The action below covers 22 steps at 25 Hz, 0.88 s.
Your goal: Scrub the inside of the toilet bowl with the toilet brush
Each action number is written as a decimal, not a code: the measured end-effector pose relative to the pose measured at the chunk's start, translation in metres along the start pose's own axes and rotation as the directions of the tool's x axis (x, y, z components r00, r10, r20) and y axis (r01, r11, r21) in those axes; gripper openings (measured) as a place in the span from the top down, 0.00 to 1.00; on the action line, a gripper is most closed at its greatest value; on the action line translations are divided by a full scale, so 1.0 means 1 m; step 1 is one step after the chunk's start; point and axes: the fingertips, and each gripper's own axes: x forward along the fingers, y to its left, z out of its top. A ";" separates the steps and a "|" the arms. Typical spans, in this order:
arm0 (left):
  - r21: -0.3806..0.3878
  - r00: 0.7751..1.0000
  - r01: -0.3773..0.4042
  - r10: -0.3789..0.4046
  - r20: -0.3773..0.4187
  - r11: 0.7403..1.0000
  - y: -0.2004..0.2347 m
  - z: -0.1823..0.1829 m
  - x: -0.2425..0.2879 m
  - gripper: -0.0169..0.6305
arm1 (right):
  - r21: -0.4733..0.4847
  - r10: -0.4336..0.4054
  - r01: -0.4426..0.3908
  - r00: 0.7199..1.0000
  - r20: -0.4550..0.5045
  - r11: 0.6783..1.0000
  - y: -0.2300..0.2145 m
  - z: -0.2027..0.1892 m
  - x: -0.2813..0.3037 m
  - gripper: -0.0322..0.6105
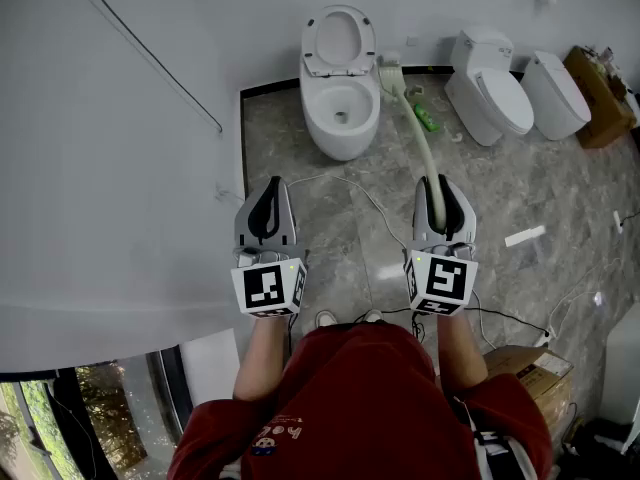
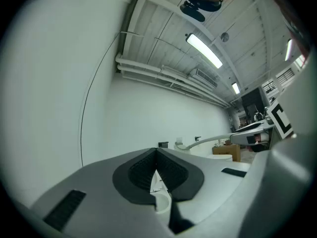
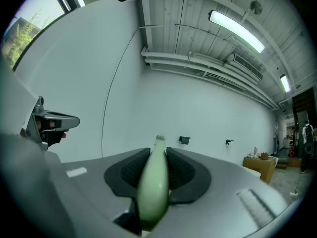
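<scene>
Head view: the right claw [image 1: 441, 193] is clenched on the handle of a long pale-green plastic toilet brush [image 1: 418, 128], its bristle end beside the open white ceramic toilet bowl [image 1: 316, 108], seemingly poised to reach in, while the left claw [image 1: 266, 196] hangs closed and empty.

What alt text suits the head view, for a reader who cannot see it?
Seen from above, the right gripper holds a pale green toilet brush pointing toward an open white toilet; the left gripper is shut, empty.
</scene>
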 end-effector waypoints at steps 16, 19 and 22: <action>-0.042 0.999 0.011 -0.012 -0.037 0.999 0.044 -0.025 -0.016 0.96 | -0.023 -0.009 0.007 0.996 -0.084 1.000 0.050 -0.018 0.008 0.77; -0.045 0.997 0.018 -0.021 -0.071 0.999 0.052 -0.039 -0.022 0.96 | -0.016 -0.009 0.007 0.994 -0.111 1.000 0.064 -0.031 0.007 0.77; -0.054 0.996 0.009 -0.014 -0.092 0.999 0.057 -0.050 -0.023 0.96 | -0.010 0.001 -0.003 0.990 -0.139 1.000 0.071 -0.040 0.009 0.77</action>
